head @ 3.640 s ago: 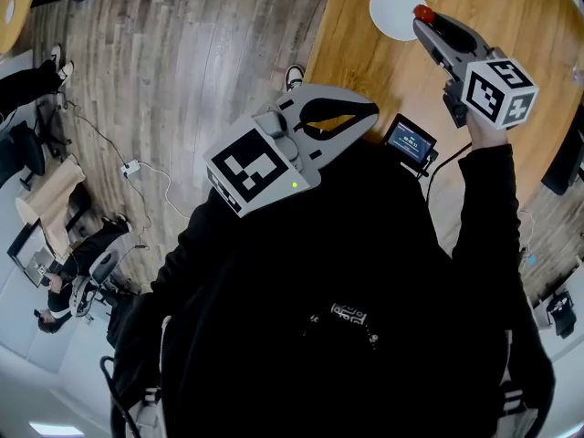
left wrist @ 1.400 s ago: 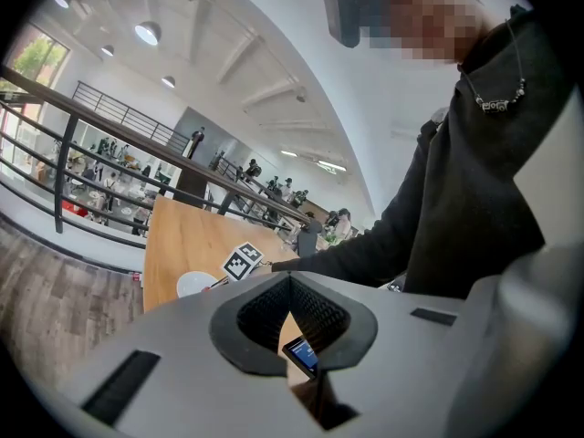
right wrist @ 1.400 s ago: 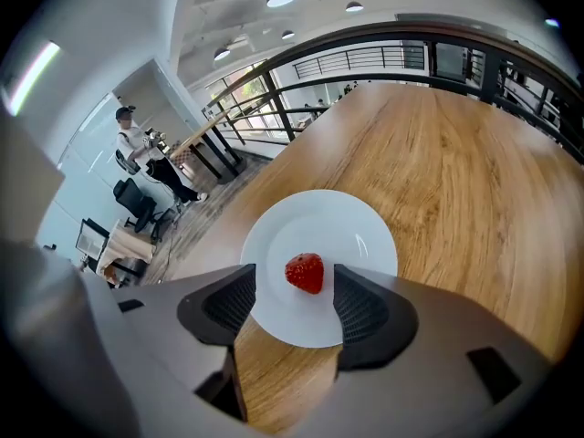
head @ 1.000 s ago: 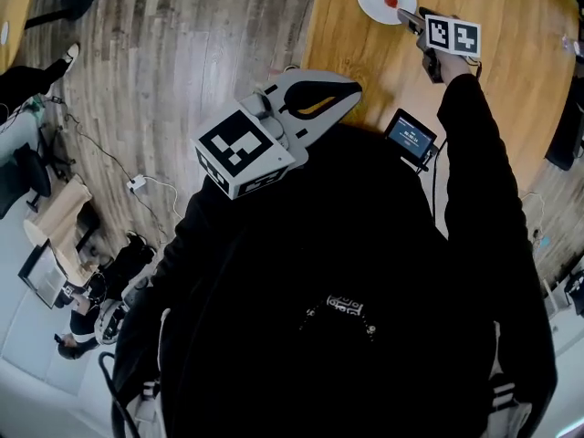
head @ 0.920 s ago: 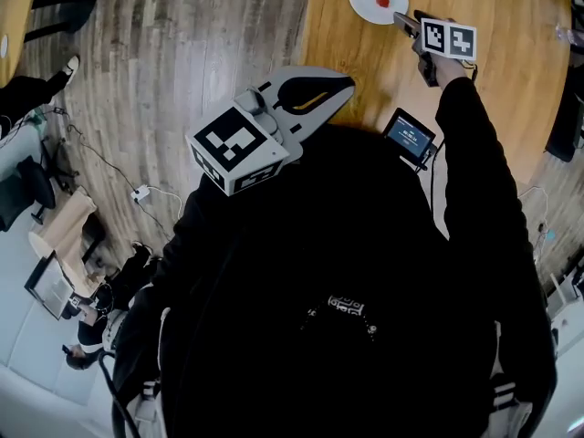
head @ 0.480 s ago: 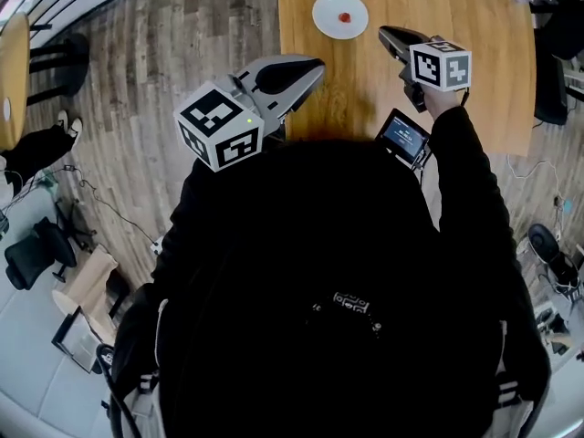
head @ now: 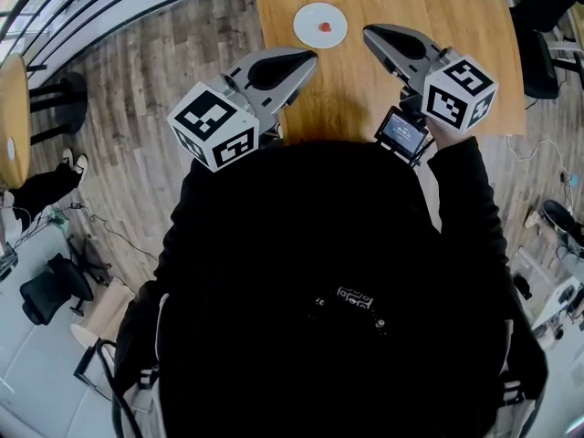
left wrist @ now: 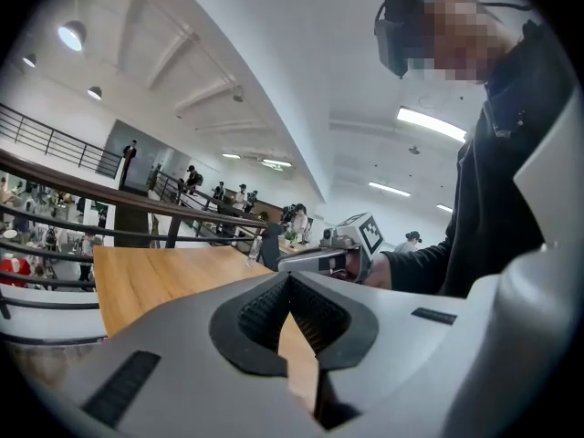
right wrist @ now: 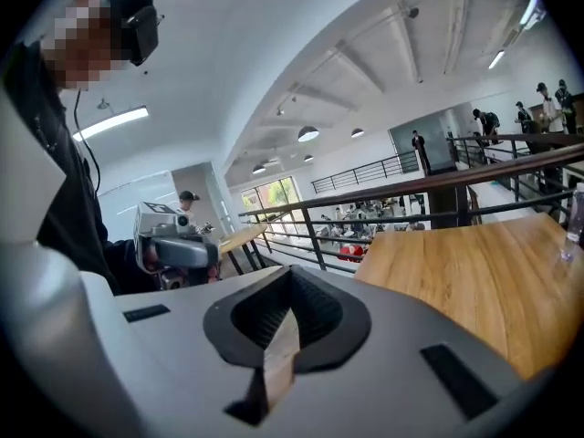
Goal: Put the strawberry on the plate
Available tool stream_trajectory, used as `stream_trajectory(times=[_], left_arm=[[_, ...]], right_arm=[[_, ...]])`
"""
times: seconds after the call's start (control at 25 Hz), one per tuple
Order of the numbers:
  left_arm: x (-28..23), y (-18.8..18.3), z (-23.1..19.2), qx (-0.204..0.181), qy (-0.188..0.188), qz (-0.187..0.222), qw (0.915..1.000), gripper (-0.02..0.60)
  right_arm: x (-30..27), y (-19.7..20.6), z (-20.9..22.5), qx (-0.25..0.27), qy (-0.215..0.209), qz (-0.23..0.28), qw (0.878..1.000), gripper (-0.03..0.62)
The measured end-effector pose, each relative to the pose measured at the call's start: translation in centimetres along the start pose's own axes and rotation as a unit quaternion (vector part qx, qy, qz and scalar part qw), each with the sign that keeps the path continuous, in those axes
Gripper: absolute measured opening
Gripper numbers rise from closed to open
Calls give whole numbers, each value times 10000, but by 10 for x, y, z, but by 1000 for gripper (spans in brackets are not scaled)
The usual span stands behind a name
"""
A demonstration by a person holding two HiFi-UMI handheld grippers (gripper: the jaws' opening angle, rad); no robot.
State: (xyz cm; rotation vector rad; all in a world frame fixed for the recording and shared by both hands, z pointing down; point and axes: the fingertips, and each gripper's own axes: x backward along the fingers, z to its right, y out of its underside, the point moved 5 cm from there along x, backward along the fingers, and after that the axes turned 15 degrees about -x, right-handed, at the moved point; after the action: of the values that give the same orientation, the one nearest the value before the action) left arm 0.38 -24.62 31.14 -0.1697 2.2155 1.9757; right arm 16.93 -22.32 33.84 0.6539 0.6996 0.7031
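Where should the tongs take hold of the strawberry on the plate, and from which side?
Probably across the middle of the strawberry, from above: it lies small and low on the flat plate, so a level approach would meet the rim.

The strawberry (head: 325, 26) is lying on the plate (head: 308, 14), which is sitting near the left edge of the worktop (head: 447, 7); a small screen (head: 402, 133) is showing nearer the person, rightward.

A: Which colours are shown on the table?
B: Red is seen on the small strawberry (head: 325, 27), white on the round plate (head: 307, 18), and honey-brown grain on the wooden tabletop (head: 456, 16).
A: And the grippers?
B: The left gripper (head: 308, 58) and right gripper (head: 369, 32) are coloured grey, and their marker cubes (head: 213, 126) are patterned in black-and-white squares.
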Motion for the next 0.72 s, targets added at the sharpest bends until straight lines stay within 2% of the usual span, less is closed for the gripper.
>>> stream_trajectory(times=[0.28, 0.52, 0.72], left_arm=[[-2, -27, 37, -179, 215, -17, 9996, 6], [-7, -20, 16, -113, 238, -78, 9996, 6], [-3, -16, -37, -55, 264, -89, 9996, 6]], right_arm=[[43, -3, -26, 73, 134, 64, 9999, 18], [25, -7, -9, 7, 192, 22, 9998, 18], [-29, -29, 15, -36, 185, -90, 9998, 18]])
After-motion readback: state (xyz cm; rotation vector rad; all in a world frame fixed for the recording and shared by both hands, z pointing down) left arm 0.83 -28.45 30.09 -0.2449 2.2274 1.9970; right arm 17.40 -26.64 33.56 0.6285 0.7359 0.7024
